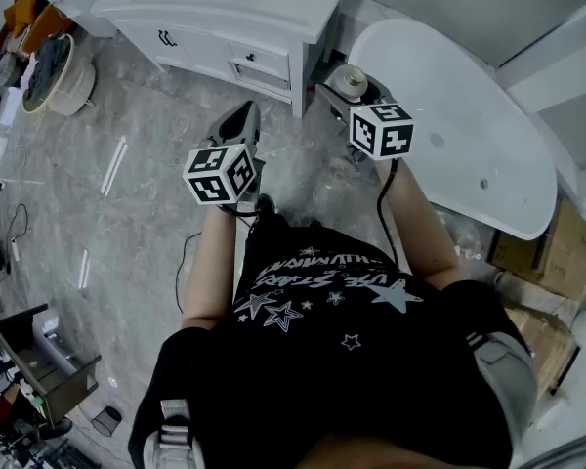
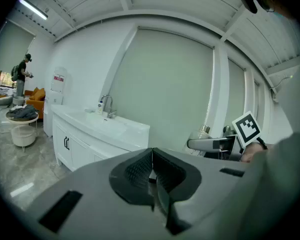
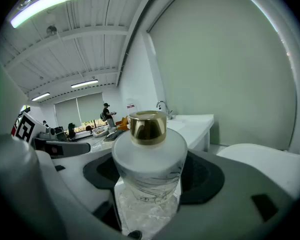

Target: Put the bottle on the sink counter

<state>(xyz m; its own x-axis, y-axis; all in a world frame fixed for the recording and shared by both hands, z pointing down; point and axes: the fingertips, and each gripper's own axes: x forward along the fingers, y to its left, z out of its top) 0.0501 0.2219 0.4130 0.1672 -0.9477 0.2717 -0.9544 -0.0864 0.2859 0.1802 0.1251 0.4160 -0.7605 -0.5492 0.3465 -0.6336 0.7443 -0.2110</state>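
we hold the bottle (image 3: pixel 149 156) in the right gripper (image 1: pixel 344 94), whose jaws stand wide with their pads pressed against the frosted body on both sides. the bottle stands upright: its long axis runs vertically, crosswise to the line of the jaws, and its gold cap (image 3: pixel 147 126) points up toward the ceiling. in the head view we see the cap's round top from above, beside the rim of the white bathtub (image 1: pixel 469 115). the bottle hangs in the air, well apart from the sink counter (image 1: pixel 225 3), which lies ahead of us with its faucet (image 2: pixel 106 104) at the back edge. our left gripper (image 2: pixel 151 171) has its jaws pressed together with nothing between them, and it sits just beside the right one.
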